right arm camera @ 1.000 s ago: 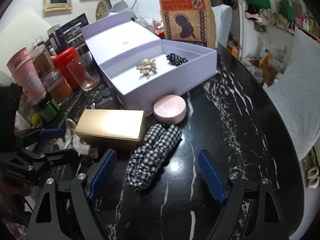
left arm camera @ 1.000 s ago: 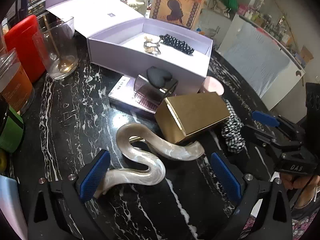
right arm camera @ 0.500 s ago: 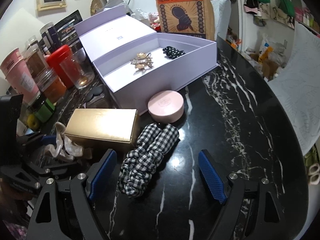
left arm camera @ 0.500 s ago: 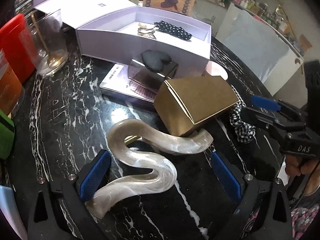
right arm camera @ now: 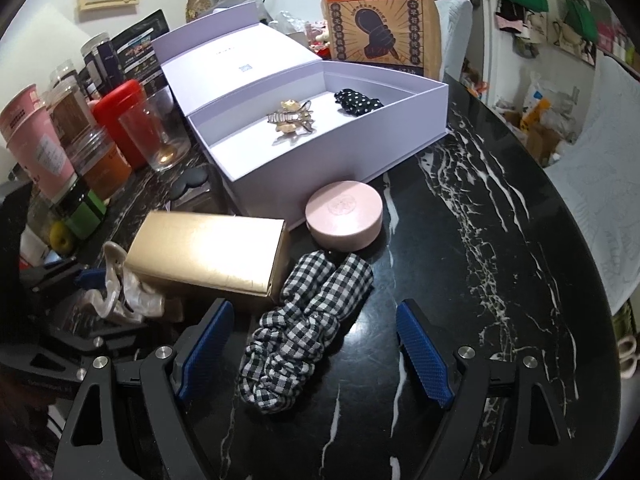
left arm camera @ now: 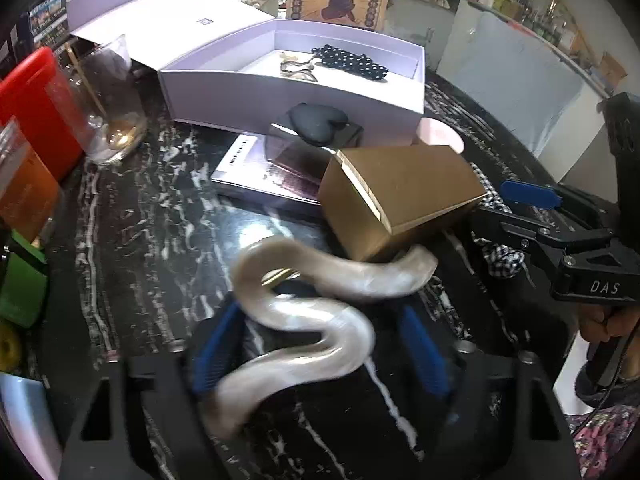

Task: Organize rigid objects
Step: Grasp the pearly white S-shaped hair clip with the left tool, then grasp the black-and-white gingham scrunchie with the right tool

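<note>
A pearly S-shaped hair clip (left arm camera: 308, 312) lies on the black marble table between the fingers of my left gripper (left arm camera: 320, 348), whose jaws are narrower than before; the view is blurred, so contact is unclear. The clip also shows in the right wrist view (right arm camera: 120, 292). A gold box (left arm camera: 400, 196) lies just beyond it. An open lilac box (right arm camera: 320, 148) holds a gold clip (right arm camera: 292, 118) and a dotted black scrunchie (right arm camera: 358, 102). My right gripper (right arm camera: 316, 356) is open, straddling a checked scrunchie (right arm camera: 308, 320). A pink round case (right arm camera: 344, 214) sits beside the lilac box.
A glass (left arm camera: 112, 108), a red canister (left arm camera: 32, 108) and jars (right arm camera: 96, 160) crowd the left. A dark heart-shaped item (left arm camera: 316, 120) rests on a purple booklet (left arm camera: 260, 168). A brown paper bag (right arm camera: 380, 12) stands behind the box. The table edge (right arm camera: 580, 240) curves at right.
My left gripper has moved forward around the S-shaped clip and its fingers have closed inward. The right gripper has moved forward slightly over the checked scrunchie.
</note>
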Demonstrator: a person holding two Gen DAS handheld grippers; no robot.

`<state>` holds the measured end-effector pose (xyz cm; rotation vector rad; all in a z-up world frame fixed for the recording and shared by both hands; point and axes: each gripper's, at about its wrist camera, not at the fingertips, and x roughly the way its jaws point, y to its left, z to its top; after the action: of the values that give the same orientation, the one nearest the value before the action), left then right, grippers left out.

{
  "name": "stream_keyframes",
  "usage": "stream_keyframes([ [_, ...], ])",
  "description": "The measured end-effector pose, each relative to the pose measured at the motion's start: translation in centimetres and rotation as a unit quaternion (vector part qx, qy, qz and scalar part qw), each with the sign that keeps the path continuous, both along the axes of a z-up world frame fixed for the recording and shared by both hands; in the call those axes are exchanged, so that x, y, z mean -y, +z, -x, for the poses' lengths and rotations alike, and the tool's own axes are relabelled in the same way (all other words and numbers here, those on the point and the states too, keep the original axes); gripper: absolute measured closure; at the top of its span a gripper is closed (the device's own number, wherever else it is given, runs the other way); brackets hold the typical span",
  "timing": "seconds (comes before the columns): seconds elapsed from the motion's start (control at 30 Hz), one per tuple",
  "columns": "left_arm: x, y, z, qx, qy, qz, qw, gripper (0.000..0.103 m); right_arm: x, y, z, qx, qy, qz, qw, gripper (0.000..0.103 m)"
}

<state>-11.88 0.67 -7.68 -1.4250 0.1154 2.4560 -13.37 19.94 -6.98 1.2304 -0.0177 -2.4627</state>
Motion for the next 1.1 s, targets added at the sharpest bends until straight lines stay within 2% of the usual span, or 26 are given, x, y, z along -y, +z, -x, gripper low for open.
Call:
stream_keyframes([
  [0.07,0.5,0.1,-0.1,0.003,0.003,-0.012,0.9999,0.041,0.3,-0.2,0.0,0.000,0.004,-0.006,1.000,0.021],
  [0.17,0.7,0.1,-0.4,0.003,0.002,-0.012,0.9999,0.041,0.6,-0.4,-0.1,-0.001,0.010,-0.016,1.000,0.036],
  [0.23,0.8,0.1,-0.6,0.003,0.002,-0.013,0.9999,0.041,1.0,-0.4,-0.2,-0.006,0.014,-0.034,0.999,0.046],
  [0.3,0.9,0.2,-0.8,0.005,0.004,-0.015,0.9999,0.041,1.1,-0.4,-0.3,-0.006,0.019,-0.038,0.999,0.063],
  [0.37,1.0,0.2,-0.9,0.006,0.007,-0.017,0.9998,0.041,1.1,-0.4,-0.3,-0.005,0.020,-0.040,0.999,0.074],
  [0.73,1.7,0.1,-1.5,0.011,0.023,-0.032,0.9991,0.041,-0.1,-0.2,-1.5,-0.002,-0.005,-0.034,0.999,0.075],
  [1.1,1.9,1.3,-3.5,-0.012,0.035,-0.039,0.9986,0.041,-1.5,0.6,-4.2,-0.021,-0.019,-0.017,0.999,0.075],
])
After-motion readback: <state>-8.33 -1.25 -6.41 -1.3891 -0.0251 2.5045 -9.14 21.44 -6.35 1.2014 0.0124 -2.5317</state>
